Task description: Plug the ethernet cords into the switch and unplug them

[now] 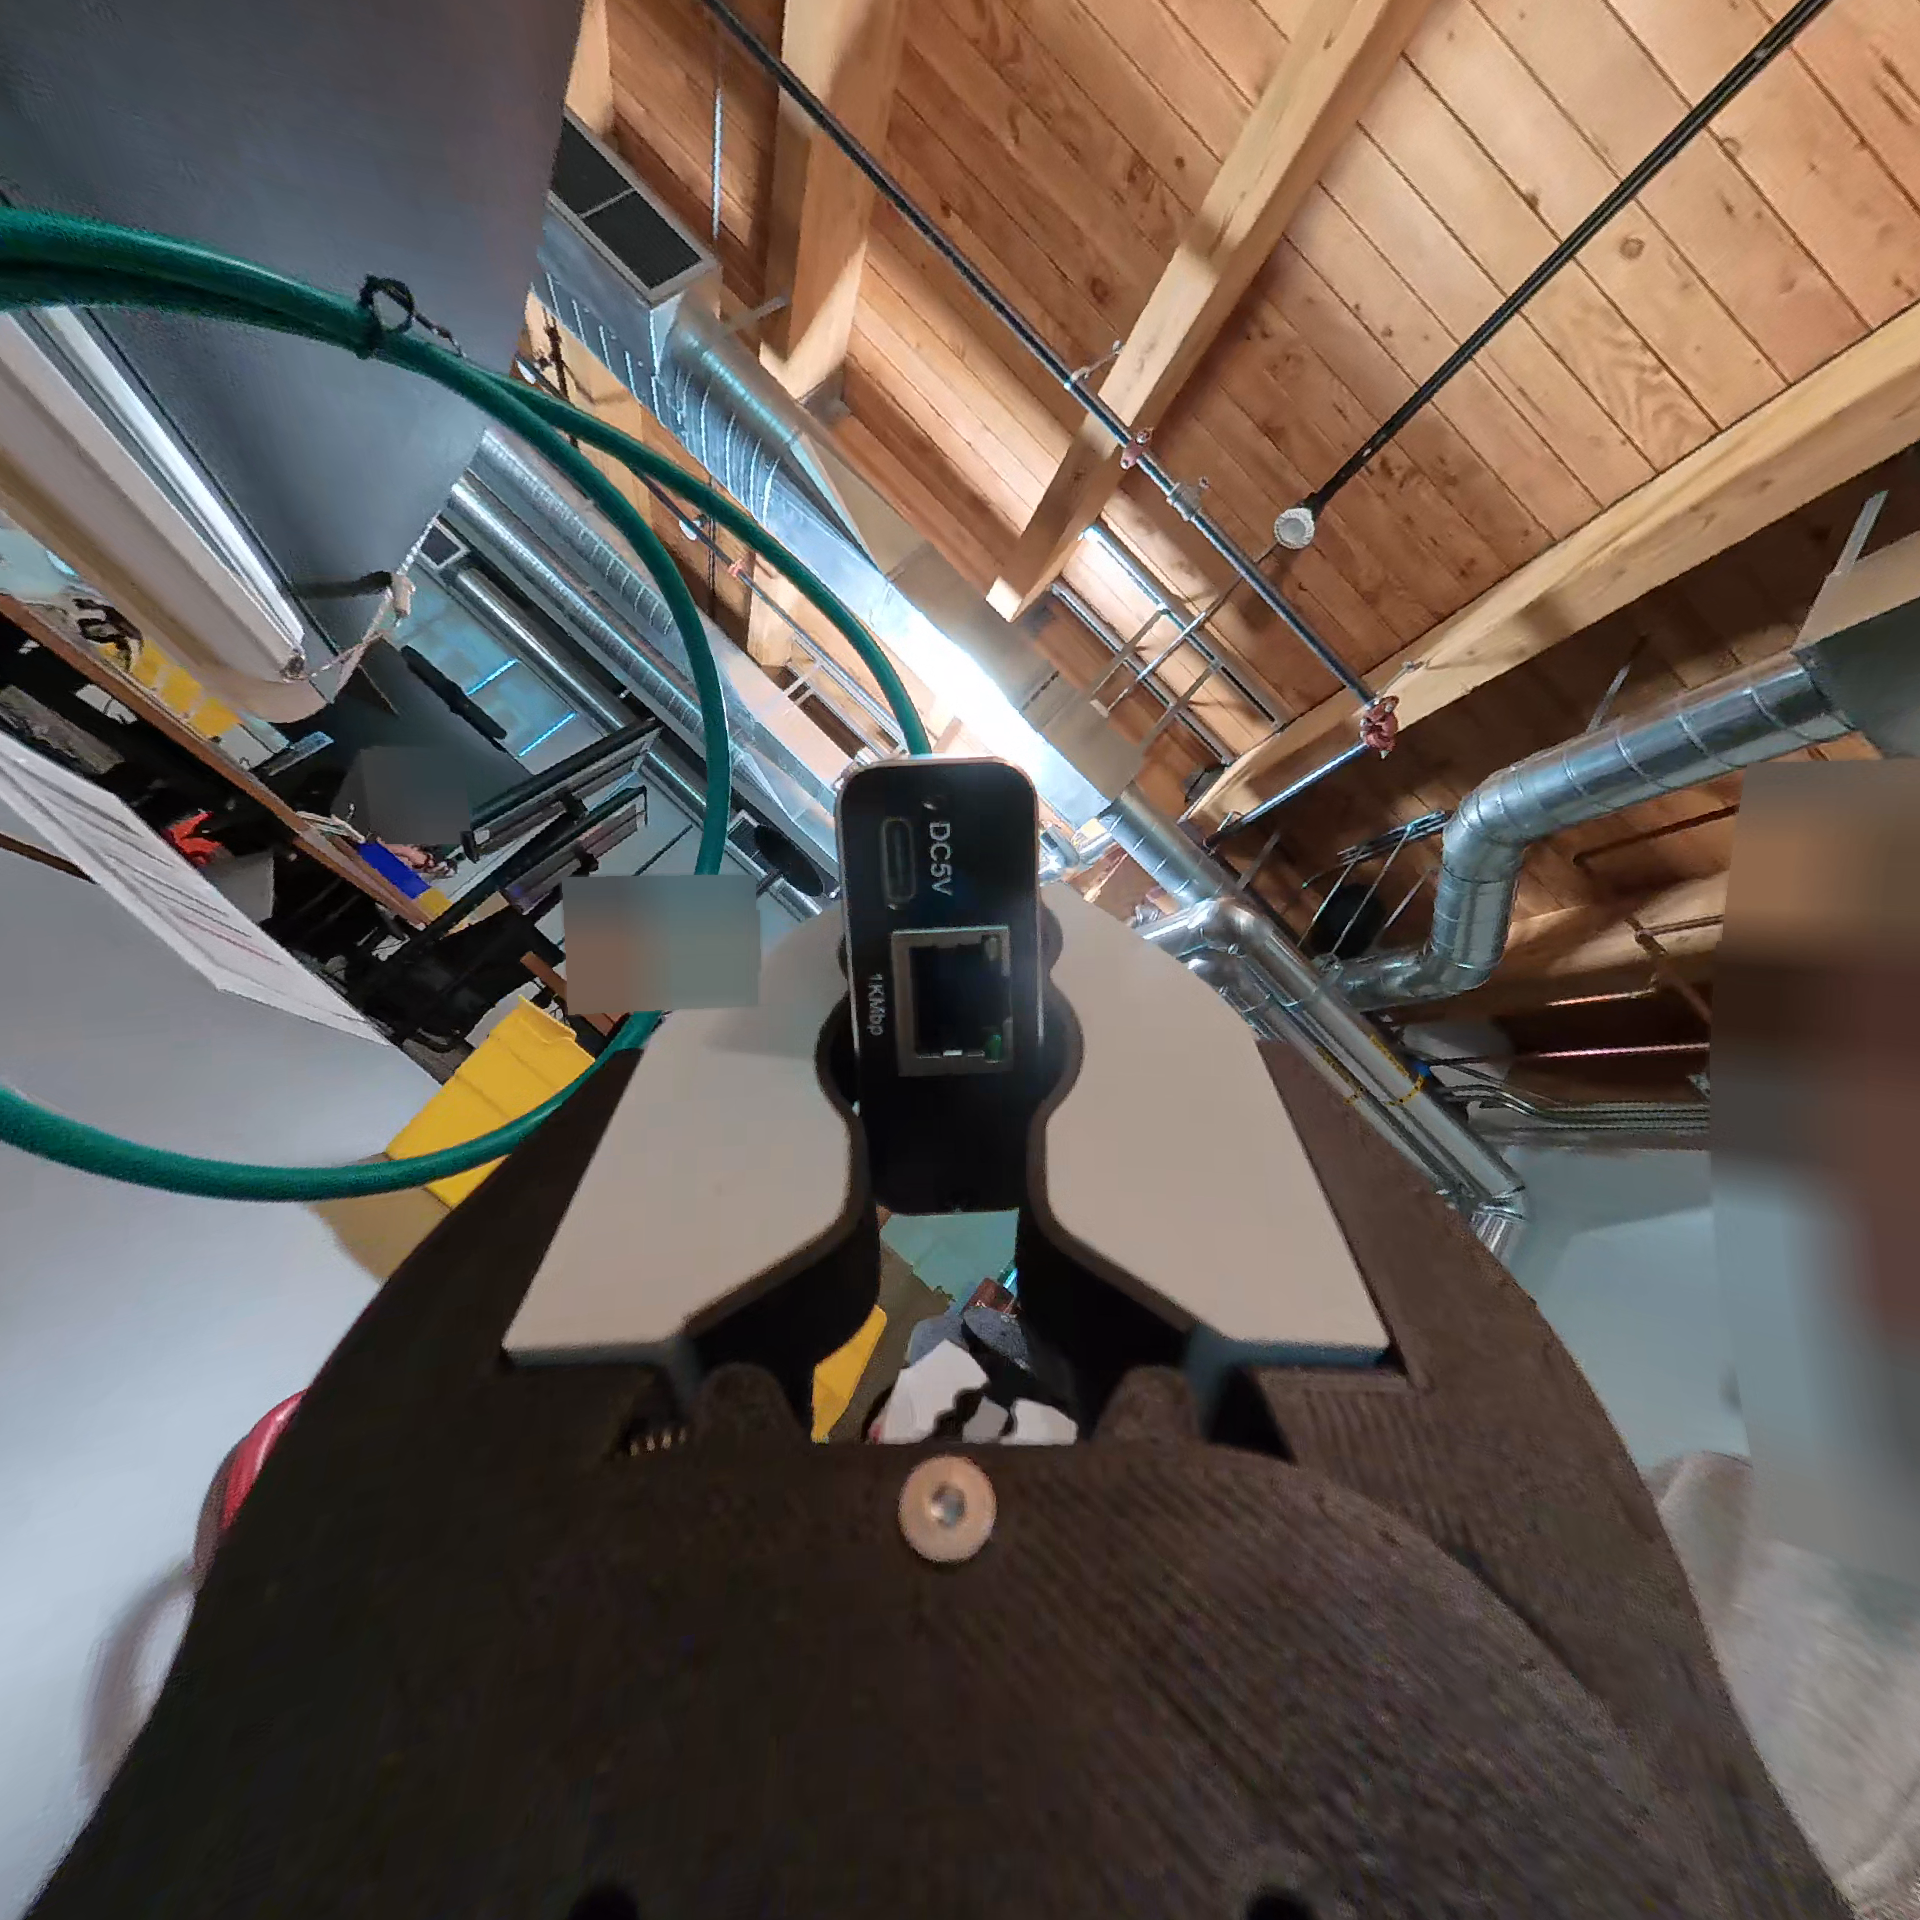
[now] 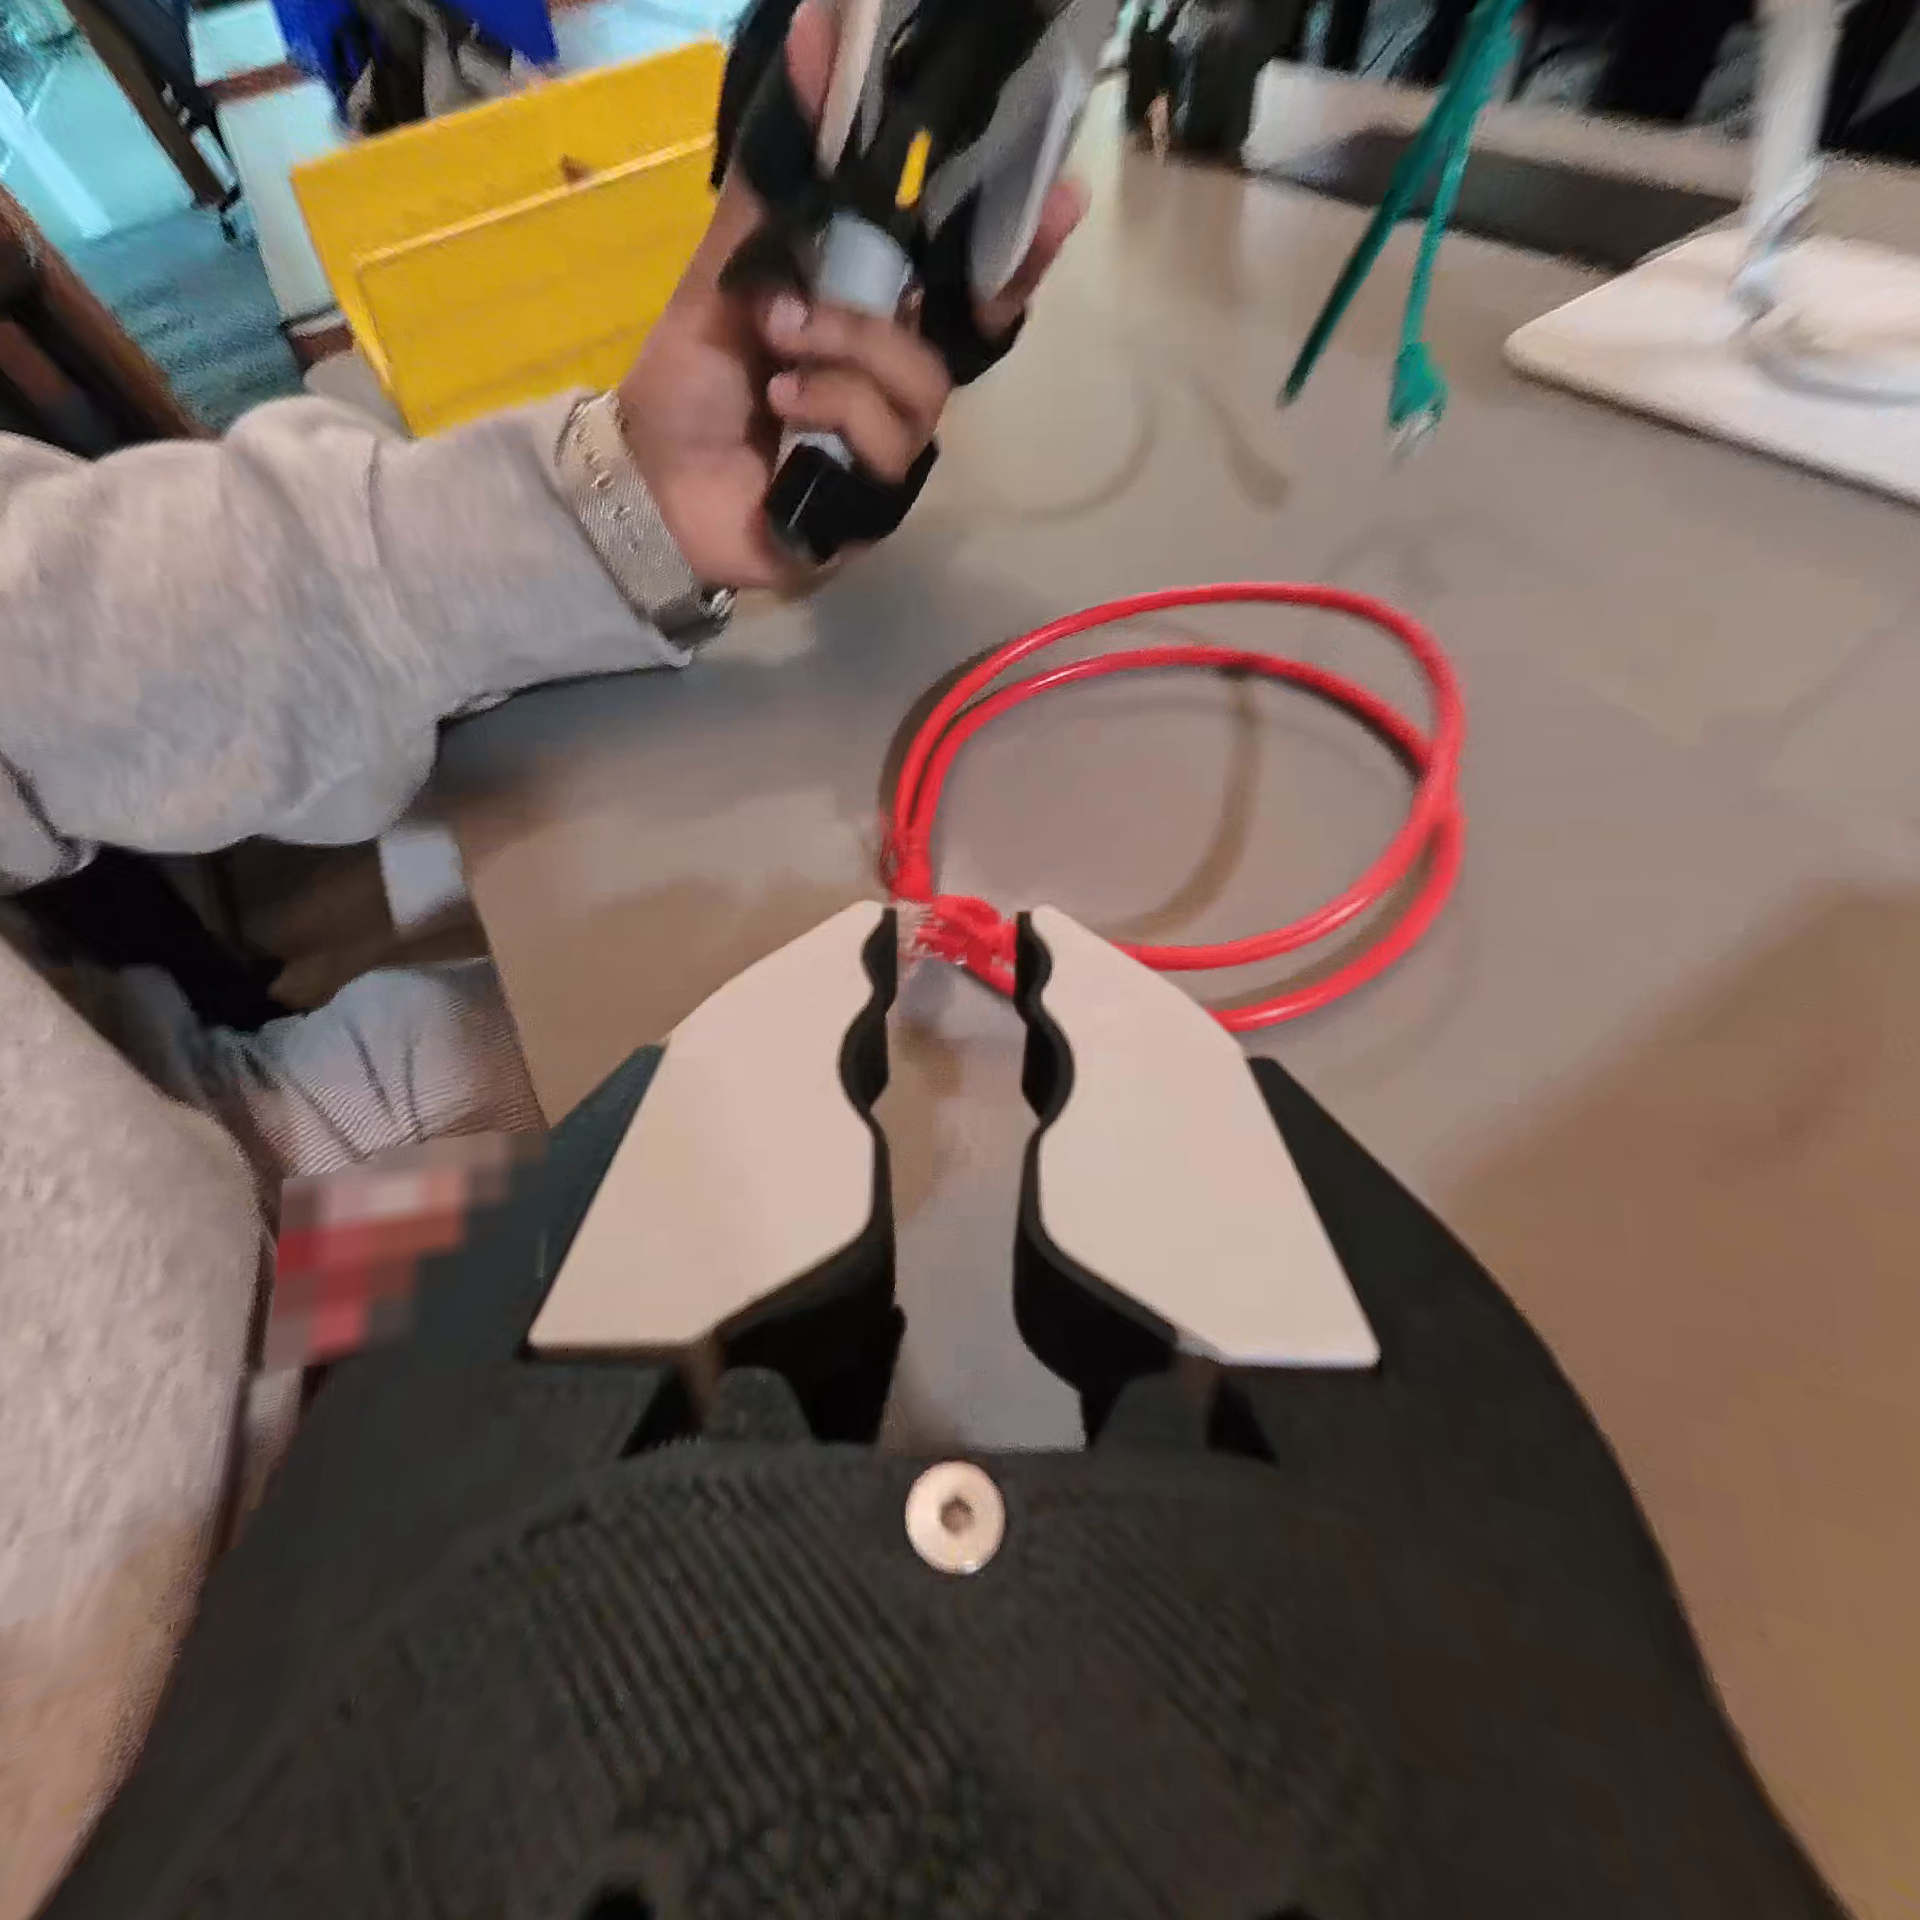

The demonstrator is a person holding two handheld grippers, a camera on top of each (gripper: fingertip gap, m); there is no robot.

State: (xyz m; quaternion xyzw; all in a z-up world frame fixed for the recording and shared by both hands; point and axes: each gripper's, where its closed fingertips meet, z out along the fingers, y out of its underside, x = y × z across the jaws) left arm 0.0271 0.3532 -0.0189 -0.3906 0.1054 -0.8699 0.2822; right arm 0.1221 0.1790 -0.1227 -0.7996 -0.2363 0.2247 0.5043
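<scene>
We see a yellow bin (image 2: pixel 520 260) at the far left edge of the surface (image 2: pixel 1558 831); what it holds is hidden from us. The left tool (image 1: pixel 948 1039) pinches the black switch (image 1: pixel 940 987), raised off the surface with its long axis running up along the fingers and its open port face toward the camera, against the wooden ceiling (image 1: pixel 1351 260). A green cord (image 1: pixel 416 1169) loops away behind it; only the right wrist view shows its free plug (image 2: pixel 1415 387) dangling above the surface. That view alone also shows the red cord (image 2: pixel 1434 790), coiled flat near the middle of the surface. The right tool (image 2: pixel 956 961) is spread narrowly, its tips either side of the red plug (image 2: pixel 966 935), not clamping it.
</scene>
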